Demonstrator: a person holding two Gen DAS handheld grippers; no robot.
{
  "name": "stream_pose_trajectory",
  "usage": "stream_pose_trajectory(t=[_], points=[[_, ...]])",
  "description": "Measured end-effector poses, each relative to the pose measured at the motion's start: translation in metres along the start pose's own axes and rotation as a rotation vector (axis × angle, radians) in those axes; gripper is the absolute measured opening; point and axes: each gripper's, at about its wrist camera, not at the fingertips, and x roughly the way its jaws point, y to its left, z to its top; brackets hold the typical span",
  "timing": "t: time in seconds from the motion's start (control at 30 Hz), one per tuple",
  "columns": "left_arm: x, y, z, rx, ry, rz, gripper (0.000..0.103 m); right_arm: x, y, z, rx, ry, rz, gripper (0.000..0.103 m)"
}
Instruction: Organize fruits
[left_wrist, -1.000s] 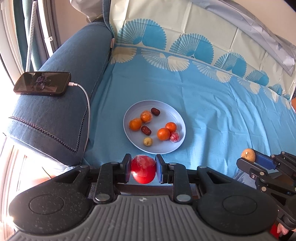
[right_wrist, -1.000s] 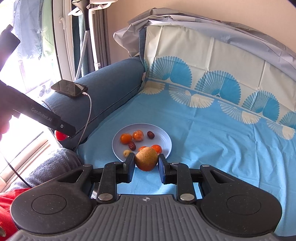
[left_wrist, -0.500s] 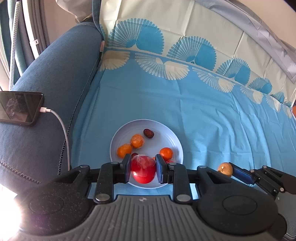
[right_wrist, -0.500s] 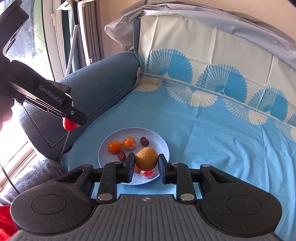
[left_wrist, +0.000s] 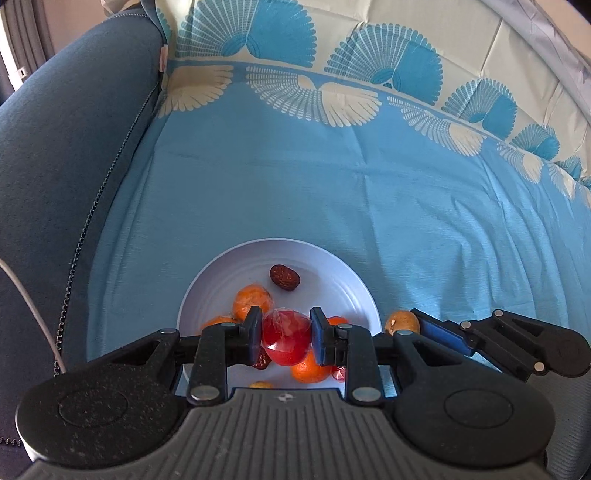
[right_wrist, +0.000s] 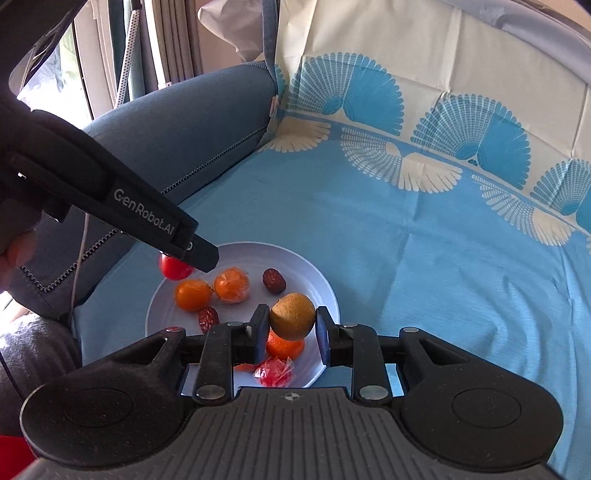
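Note:
My left gripper (left_wrist: 286, 336) is shut on a red plastic-wrapped fruit (left_wrist: 286, 341) and holds it above the near part of a white plate (left_wrist: 332, 269). My right gripper (right_wrist: 291, 323) is shut on a brown round fruit (right_wrist: 292, 315) above the plate's right side (right_wrist: 321, 284). The plate holds oranges (right_wrist: 231, 285), dark red dates (right_wrist: 274, 280) and a small red wrapped piece (right_wrist: 273, 373). The right gripper and its brown fruit (left_wrist: 402, 322) show at the plate's right edge in the left wrist view. The left gripper and red fruit (right_wrist: 173, 267) show over the plate's left rim in the right wrist view.
The plate lies on a light blue cloth (left_wrist: 332, 192) with a fan pattern, spread over a sofa seat and back. A dark blue armrest (left_wrist: 55, 166) rises on the left with a white cable (left_wrist: 22, 299) on it. A window and curtains (right_wrist: 122, 59) stand behind.
Both grippers have moved forward and down toward the plate, each still holding its fruit. The phone on the armrest has left the left wrist view.

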Motion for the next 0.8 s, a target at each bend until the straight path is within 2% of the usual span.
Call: stream_pose_trajectory(t=[0.33, 0.37, 0.4, 0.43, 0.47, 0.5, 0.57, 0.63, 0.8], points=[[0.044, -0.001, 0.011, 0.02, 0.043, 0.018, 0.031, 0.044, -0.007, 0.0, -0.015, 0.037, 0.011, 0.028], [0.045, -0.001, 0.011, 0.019, 0.037, 0.014, 0.036, 0.046, -0.007, 0.001, -0.015, 0.042, 0.016, 0.028], [0.043, -0.001, 0.011, 0.02, 0.025, 0.004, 0.055, 0.048, -0.008, 0.003, -0.009, 0.047, 0.02, 0.029], [0.039, 0.0, 0.011, 0.018, 0.007, 0.005, 0.084, 0.048, -0.009, 0.004, 0.001, 0.054, 0.022, 0.037], [0.035, 0.001, 0.01, 0.013, -0.012, 0.017, 0.095, 0.045, -0.009, 0.004, 0.009, 0.056, 0.031, 0.045], [0.026, 0.002, 0.008, 0.008, -0.039, 0.039, 0.102, 0.041, -0.009, 0.004, 0.013, 0.05, 0.04, 0.058], [0.009, 0.004, 0.004, 0.02, -0.059, 0.038, 0.103, 0.028, -0.007, 0.003, 0.008, 0.046, 0.025, 0.079], [-0.01, 0.007, -0.006, 0.028, -0.046, 0.049, 0.103, 0.008, -0.004, -0.001, 0.013, 0.043, 0.003, 0.09], [-0.05, 0.011, -0.04, 0.01, -0.012, 0.124, 0.103, -0.043, 0.001, -0.015, 0.075, 0.054, -0.003, 0.097]])
